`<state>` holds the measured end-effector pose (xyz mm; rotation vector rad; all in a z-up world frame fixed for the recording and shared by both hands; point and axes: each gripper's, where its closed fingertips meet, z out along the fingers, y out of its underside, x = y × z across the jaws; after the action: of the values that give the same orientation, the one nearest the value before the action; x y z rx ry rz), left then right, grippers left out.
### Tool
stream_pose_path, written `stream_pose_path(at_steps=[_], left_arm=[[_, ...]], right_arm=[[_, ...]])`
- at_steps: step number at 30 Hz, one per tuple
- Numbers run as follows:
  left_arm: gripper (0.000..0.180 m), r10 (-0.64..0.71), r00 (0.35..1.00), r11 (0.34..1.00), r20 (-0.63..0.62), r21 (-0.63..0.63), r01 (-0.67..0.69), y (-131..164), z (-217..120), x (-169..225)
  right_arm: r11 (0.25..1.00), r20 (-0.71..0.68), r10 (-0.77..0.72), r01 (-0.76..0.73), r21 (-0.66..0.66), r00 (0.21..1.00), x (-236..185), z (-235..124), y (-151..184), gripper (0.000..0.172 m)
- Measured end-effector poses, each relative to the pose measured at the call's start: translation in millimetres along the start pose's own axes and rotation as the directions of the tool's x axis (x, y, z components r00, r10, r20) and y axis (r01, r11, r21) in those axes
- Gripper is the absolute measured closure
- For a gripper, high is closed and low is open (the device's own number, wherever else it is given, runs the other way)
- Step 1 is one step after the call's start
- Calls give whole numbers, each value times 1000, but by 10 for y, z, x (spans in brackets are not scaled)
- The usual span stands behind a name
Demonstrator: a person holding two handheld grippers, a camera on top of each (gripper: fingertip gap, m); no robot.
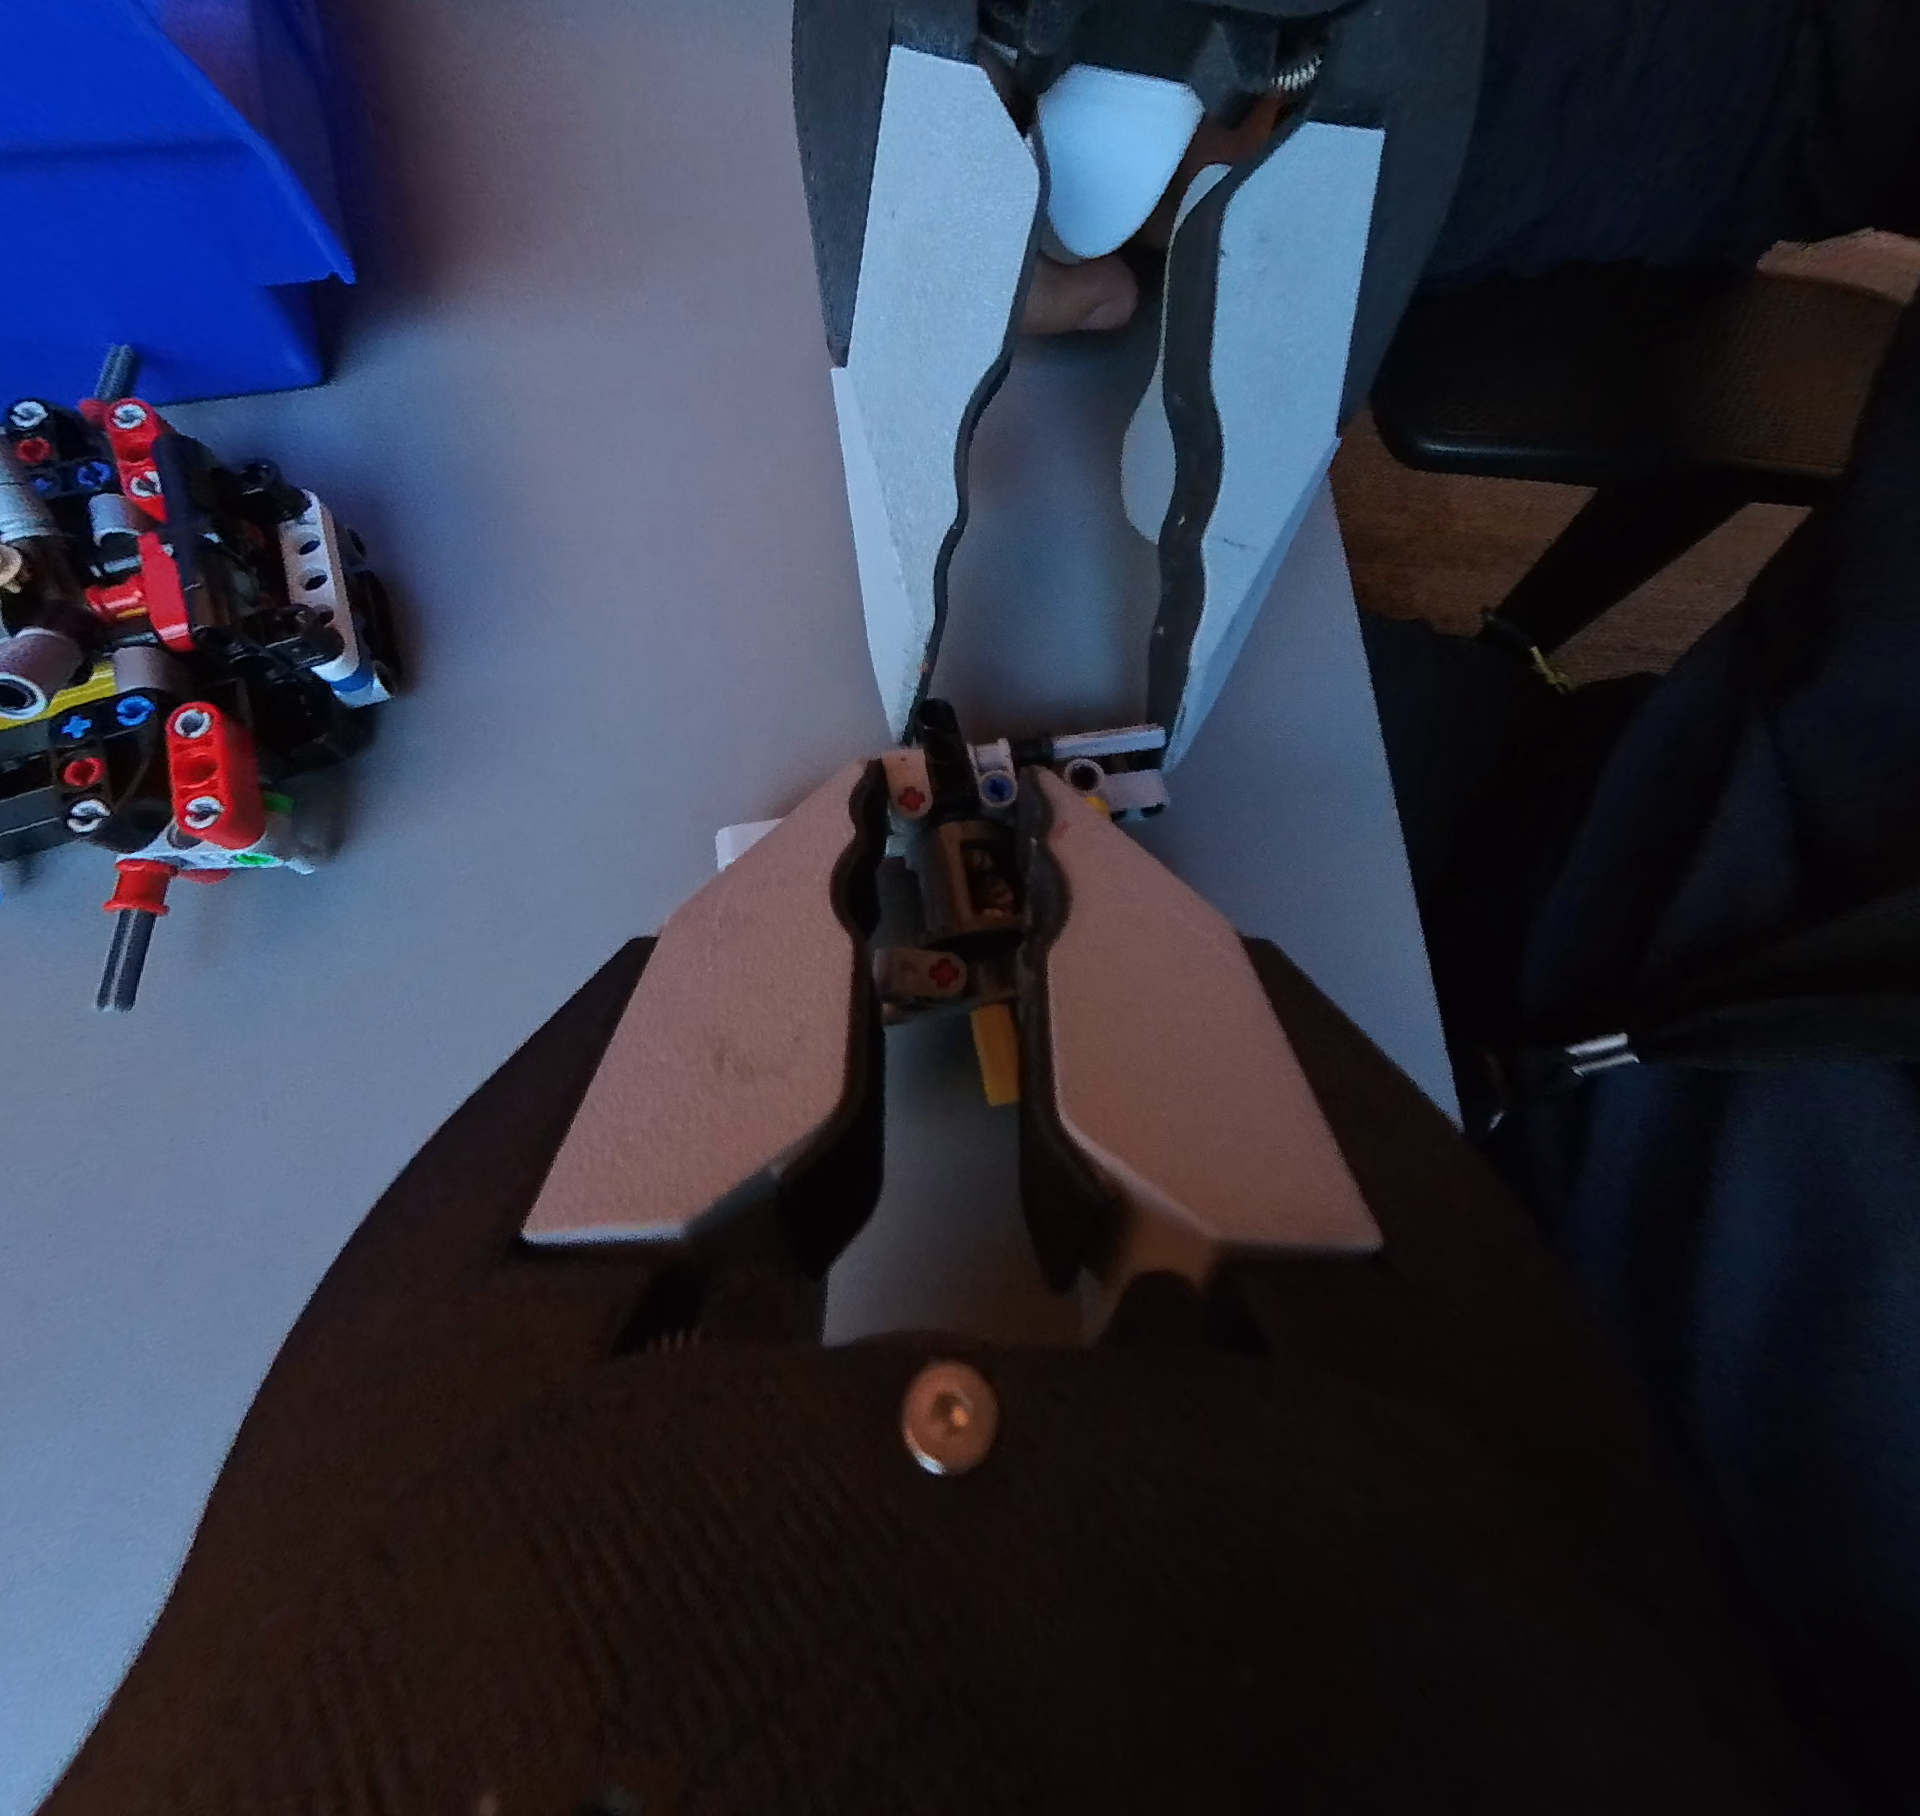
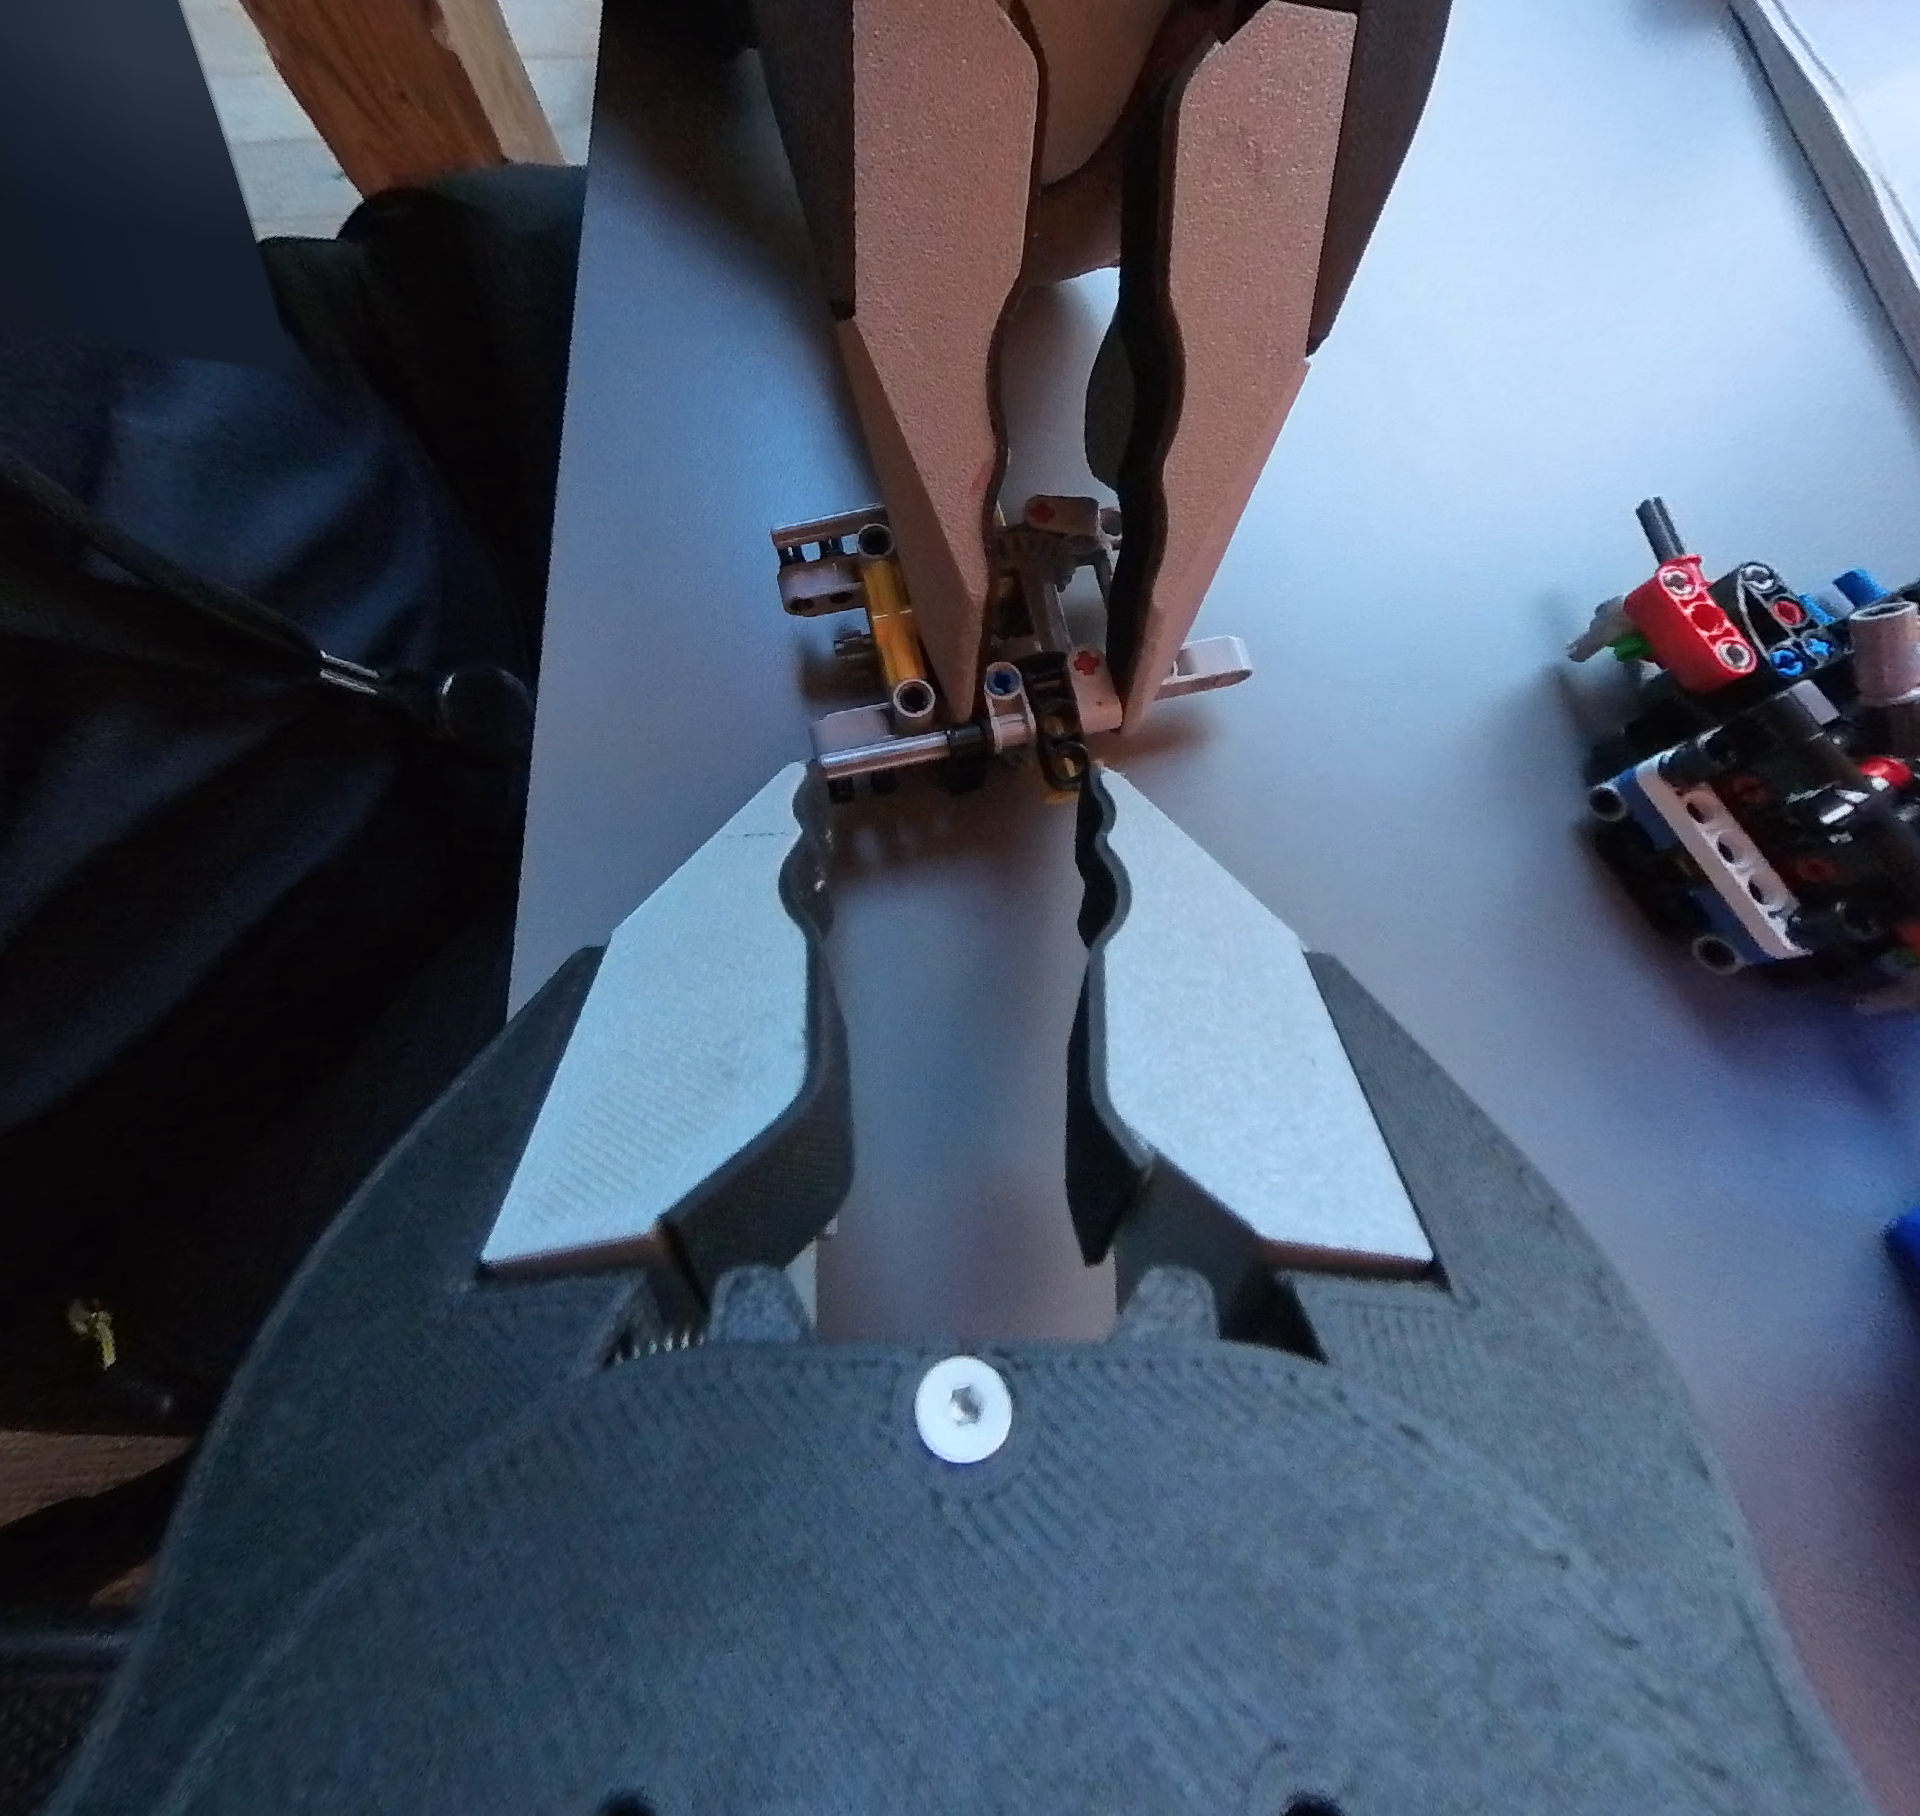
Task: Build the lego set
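A small grey building-brick assembly (image 1: pixel 966 883) with red and blue pins and a yellow axle lies on the grey table (image 1: pixel 571 416). My left gripper (image 1: pixel 956 779), with pinkish fingers, is shut on its middle, both pads against it. The right wrist view shows the same grasp (image 2: pixel 1044 706) from the other side, around the assembly (image 2: pixel 904 727). My right gripper (image 2: pixel 945 779), with grey fingers, is open. Its tips flank the near edge of the assembly: one by the grey beam's end, one by a black piece. It reaches in from the top of the left wrist view (image 1: pixel 1044 732).
A larger black, red and blue brick model (image 1: pixel 177 644) sits on the table, also visible in the right wrist view (image 2: pixel 1766 779). A blue bin (image 1: pixel 135 156) stands behind it. The table edge (image 1: pixel 1392 831) runs close by, with a dark bag (image 2: pixel 260 623) beyond it. Only a small space, under 4 cm, lies between the two pairs of fingers.
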<state>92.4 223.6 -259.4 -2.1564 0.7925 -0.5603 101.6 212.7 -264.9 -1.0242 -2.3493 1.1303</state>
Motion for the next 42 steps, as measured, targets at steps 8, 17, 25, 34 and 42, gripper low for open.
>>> stream_pose_path(at_steps=[8, 17, 25, 34, 42], left_arm=[[158, 0, 1000, 1000, 20, 2, -1, 11, -17, 1], [158, 13, 1000, 1000, 20, 12, -13, 20, -31, 5], [157, 18, 1000, 1000, 18, 10, -18, 5, -4, 19], [158, 15, 1000, 1000, 7, 12, -15, -8, 14, 37], [158, 10, 1000, 1000, 6, 12, -10, -10, 19, 33]], right_arm=[[1000, -5, -8, 8, -11, 1000, -2, 17, -1, 128], [999, -34, -34, 35, 5, 999, -11, 39, -33, 126], [1000, -54, -20, 21, 9, 998, 11, -12, -8, 119], [999, -48, -36, 36, 7, 998, -13, -11, -9, 119], [1000, -12, -3, 4, 30, 1000, -31, -41, -26, 123]])
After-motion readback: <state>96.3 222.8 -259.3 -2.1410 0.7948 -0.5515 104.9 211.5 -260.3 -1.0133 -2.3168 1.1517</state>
